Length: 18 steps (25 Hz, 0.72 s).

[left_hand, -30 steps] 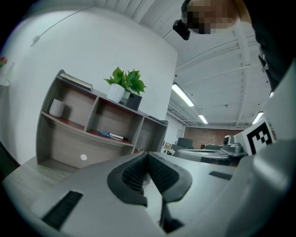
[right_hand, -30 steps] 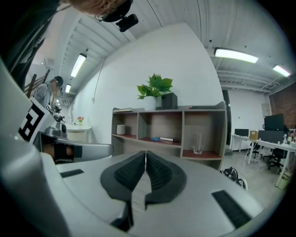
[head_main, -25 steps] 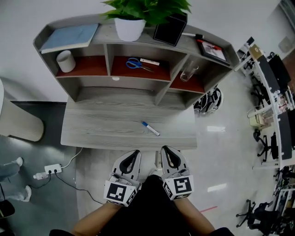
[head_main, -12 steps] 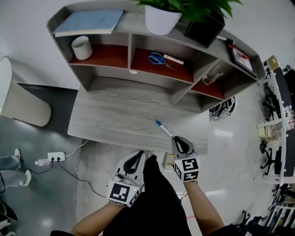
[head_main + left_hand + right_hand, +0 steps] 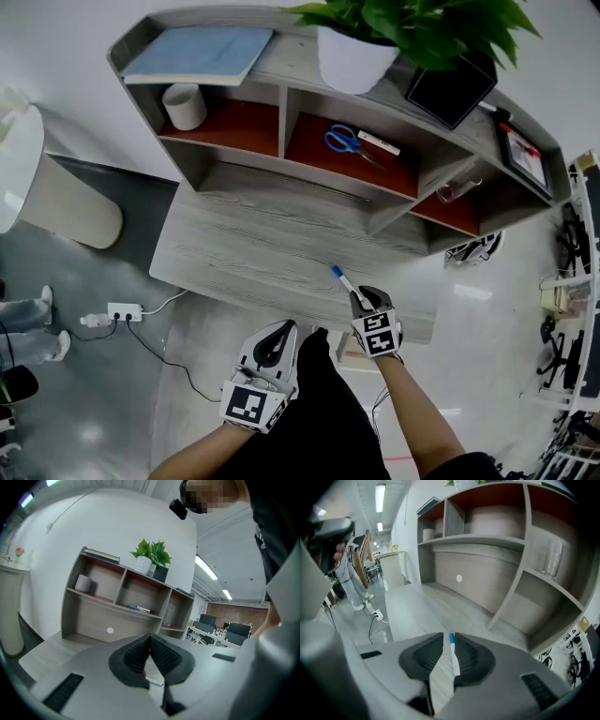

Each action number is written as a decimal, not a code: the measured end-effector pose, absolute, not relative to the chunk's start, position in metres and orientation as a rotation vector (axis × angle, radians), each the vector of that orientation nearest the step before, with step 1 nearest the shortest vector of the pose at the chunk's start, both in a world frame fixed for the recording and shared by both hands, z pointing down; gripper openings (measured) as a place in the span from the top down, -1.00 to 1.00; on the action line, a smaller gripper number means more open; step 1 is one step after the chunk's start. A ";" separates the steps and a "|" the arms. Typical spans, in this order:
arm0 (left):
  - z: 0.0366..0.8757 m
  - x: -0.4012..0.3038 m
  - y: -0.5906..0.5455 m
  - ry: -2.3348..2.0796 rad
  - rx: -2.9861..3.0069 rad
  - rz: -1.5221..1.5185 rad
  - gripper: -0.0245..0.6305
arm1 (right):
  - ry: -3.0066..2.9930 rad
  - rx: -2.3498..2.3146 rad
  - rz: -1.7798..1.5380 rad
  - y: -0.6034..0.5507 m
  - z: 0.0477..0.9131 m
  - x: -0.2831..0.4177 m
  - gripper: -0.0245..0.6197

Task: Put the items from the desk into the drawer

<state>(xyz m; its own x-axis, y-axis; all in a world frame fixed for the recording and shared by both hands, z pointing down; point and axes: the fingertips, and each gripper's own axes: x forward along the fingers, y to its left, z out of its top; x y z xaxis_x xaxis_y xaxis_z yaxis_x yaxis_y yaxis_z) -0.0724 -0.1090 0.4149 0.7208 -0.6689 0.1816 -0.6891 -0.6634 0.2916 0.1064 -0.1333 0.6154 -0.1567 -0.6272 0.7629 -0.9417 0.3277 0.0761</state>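
A white pen with a blue cap lies on the grey wooden desk near its front right. My right gripper is at the pen's near end. In the right gripper view the pen lies on the desk between the jaws, against the right one, with a thin strip of wood showing beside it; the right gripper is slightly open. My left gripper is shut and empty, held low in front of the desk edge. The left gripper points at the shelf unit. No drawer shows clearly.
The shelf unit on the desk holds blue scissors, a white stick, a white cup, a glass, a blue book and a potted plant. A power strip lies on the floor at left.
My right gripper has moved forward from beside my body up to the pen, its jaws now on either side of it. The left gripper has stayed low by my body.
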 end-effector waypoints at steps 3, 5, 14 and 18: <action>0.416 -0.065 -0.119 -1.087 2.569 0.084 0.88 | -1.858 1.305 0.543 -0.140 0.639 0.110 0.65; 0.415 -0.062 -0.125 -1.116 2.553 0.079 0.88 | -1.844 1.261 0.549 -0.144 0.652 0.112 0.63; 0.422 -0.048 -0.136 -1.168 2.510 0.115 0.88 | -1.773 1.079 0.579 -0.143 0.713 0.126 0.60; 0.426 -0.048 -0.138 -1.200 2.486 0.128 0.88 | -1.751 1.059 0.617 -0.144 0.728 0.131 0.60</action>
